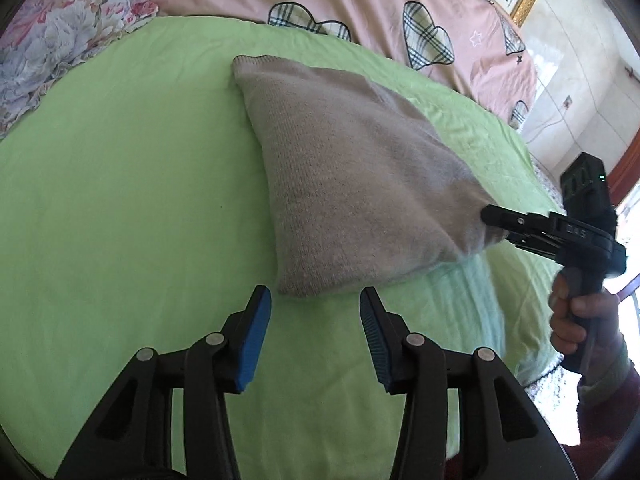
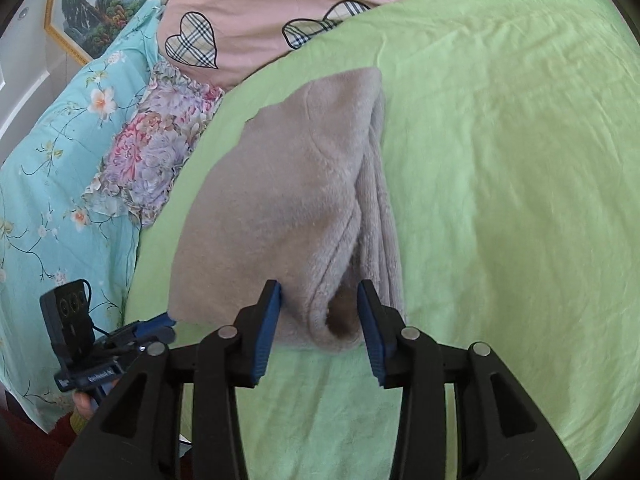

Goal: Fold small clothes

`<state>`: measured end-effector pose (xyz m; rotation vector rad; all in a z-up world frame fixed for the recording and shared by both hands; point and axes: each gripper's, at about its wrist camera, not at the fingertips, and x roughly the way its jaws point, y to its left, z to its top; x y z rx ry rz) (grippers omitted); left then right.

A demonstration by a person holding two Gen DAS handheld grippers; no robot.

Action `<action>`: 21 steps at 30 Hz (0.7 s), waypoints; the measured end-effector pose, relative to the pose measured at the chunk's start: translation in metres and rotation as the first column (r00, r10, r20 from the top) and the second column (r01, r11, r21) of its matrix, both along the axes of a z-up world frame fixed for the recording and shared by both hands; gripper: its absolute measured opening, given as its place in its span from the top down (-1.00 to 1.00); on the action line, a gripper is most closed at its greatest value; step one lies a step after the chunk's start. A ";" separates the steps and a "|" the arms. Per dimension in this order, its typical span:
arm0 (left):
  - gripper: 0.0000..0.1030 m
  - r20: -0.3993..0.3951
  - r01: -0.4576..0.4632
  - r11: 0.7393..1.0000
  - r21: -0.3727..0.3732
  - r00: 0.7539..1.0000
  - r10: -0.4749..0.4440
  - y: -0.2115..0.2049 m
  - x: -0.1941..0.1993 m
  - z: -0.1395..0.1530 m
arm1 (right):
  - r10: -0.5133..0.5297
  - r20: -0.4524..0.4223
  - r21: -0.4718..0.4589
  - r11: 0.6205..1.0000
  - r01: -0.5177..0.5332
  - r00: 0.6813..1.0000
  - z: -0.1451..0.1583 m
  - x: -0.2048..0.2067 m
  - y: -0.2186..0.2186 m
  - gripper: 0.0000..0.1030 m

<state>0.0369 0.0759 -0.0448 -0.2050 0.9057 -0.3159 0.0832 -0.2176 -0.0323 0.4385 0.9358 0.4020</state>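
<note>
A beige knitted garment (image 1: 352, 168), folded into a rough triangle, lies on the green sheet (image 1: 120, 200). My left gripper (image 1: 315, 300) stands open just short of the garment's near corner, with nothing between its blue pads (image 1: 252, 344). My right gripper (image 2: 319, 292) is open around the garment's (image 2: 288, 200) folded near end; the fabric sits loosely between the jaws and touches the left pad (image 2: 266, 328). In the left wrist view the right gripper (image 1: 494, 226) reaches in from the right to a slightly raised corner. The left gripper (image 2: 160, 322) shows at the lower left in the right wrist view.
A pink quilt with plaid hearts (image 1: 360, 4) lies along the far side. A floral pillow (image 2: 160, 148) and a turquoise flowered quilt (image 2: 52, 168) sit at the head end. A framed picture (image 2: 96, 4) hangs behind. A person's hand (image 1: 580, 320) holds the right gripper's handle.
</note>
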 end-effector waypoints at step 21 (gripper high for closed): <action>0.78 -0.018 -0.177 0.984 0.029 0.984 0.178 -0.009 0.014 -0.007 | 0.041 0.150 -0.172 0.985 -0.015 0.988 0.049 -0.009 0.006 0.88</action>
